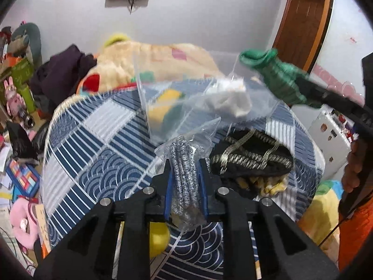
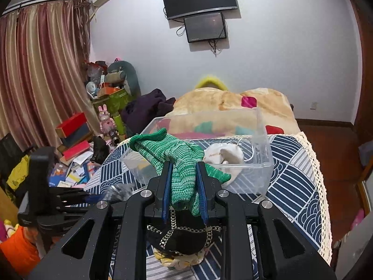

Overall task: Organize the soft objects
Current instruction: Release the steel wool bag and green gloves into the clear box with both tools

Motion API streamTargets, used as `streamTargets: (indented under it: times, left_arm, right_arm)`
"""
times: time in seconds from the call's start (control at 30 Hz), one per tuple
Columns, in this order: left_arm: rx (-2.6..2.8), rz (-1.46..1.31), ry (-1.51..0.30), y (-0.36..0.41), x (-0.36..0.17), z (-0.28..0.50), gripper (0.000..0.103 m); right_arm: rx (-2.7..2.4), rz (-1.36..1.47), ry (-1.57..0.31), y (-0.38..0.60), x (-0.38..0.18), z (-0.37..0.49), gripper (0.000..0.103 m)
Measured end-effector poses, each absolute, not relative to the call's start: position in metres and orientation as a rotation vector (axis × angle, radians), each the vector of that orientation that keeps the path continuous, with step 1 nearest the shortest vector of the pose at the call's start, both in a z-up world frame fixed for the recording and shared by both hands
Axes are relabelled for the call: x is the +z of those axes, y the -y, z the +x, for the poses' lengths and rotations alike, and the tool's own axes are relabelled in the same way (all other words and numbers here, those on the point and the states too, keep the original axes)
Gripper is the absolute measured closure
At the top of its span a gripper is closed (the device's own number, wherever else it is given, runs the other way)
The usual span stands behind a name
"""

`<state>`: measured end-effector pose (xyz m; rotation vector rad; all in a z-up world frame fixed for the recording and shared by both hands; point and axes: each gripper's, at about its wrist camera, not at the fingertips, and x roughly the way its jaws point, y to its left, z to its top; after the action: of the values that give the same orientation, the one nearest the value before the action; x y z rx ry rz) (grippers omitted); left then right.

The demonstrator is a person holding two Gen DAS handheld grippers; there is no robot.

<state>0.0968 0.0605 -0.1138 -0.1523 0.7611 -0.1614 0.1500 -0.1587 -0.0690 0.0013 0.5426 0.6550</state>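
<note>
My left gripper (image 1: pixel 185 165) is shut on a grey speckled knit item in a clear plastic bag (image 1: pixel 184 175), held above the blue patterned bedspread (image 1: pixel 98 154). My right gripper (image 2: pixel 184 166) is shut on a green knitted glove (image 2: pixel 177 161), held just in front of a clear plastic bin (image 2: pixel 261 140). The bin holds a white cloth pouch (image 2: pixel 223 155) and a yellow-green item (image 1: pixel 163 107). The glove also shows in the left wrist view (image 1: pixel 275 77) at the upper right. A black cloth with pale chain trim (image 1: pixel 251 158) lies on the bed below the right gripper.
A beige blanket (image 2: pixel 233 100) and a dark purple garment (image 2: pixel 149 107) lie at the far end of the bed. Books, boxes and toys (image 2: pixel 77 144) clutter the floor on the left. A yellow ball (image 1: pixel 158 240) sits under my left gripper.
</note>
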Motion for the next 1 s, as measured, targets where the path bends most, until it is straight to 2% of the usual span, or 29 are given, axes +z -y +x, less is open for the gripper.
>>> streamTargets:
  times: [0.2, 0.47, 1.0]
  left_arm:
    - [-0.154, -0.171, -0.621, -0.062, -0.069, 0.100, 0.084]
    - [-0.135, -0.185, -0.557, -0.060, -0.041, 0.145, 0.084]
    - [-0.128, -0.144, -0.748, -0.038, -0.092, 0.232, 0.083]
  right_arm:
    - [0.633, 0.010, -0.531, 0.157, -0.064, 0.158, 0.084]
    - [0.596, 0.000, -0.513, 0.148, -0.055, 0.179, 0.084]
    - [0.552, -0.140, -0.640, 0.109, -0.088, 0.223, 0.084]
